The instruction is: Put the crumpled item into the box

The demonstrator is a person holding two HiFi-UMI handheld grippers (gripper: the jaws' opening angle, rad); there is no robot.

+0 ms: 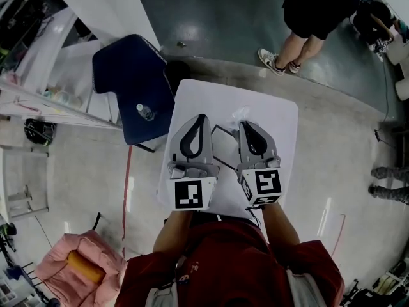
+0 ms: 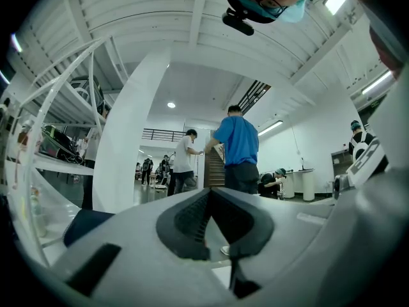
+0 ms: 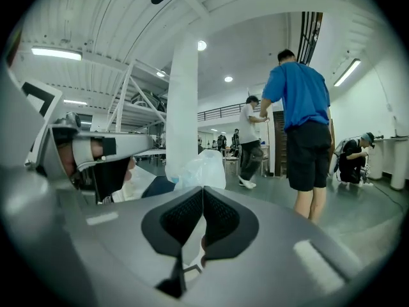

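A small white table (image 1: 281, 123) lies below me in the head view. The crumpled item, a clear plastic bag (image 1: 239, 114), rests near the table's far side, just beyond the tip of my right gripper (image 1: 245, 125). In the right gripper view the bag (image 3: 204, 166) rises right past the shut jaw tips of the right gripper (image 3: 203, 188). My left gripper (image 1: 201, 116) hovers beside it, tips together and nothing held; its own view shows the left gripper (image 2: 208, 191) aimed level across the room. A thin dark outline (image 1: 219, 133) lies between the grippers; I cannot tell if it is the box.
A dark blue chair (image 1: 124, 75) with a water bottle (image 1: 146, 112) on it stands against the table's left edge. A person (image 1: 310, 15) stands beyond the table. White racking (image 1: 38, 82) is at the left, a pink cushion (image 1: 70, 267) by my feet.
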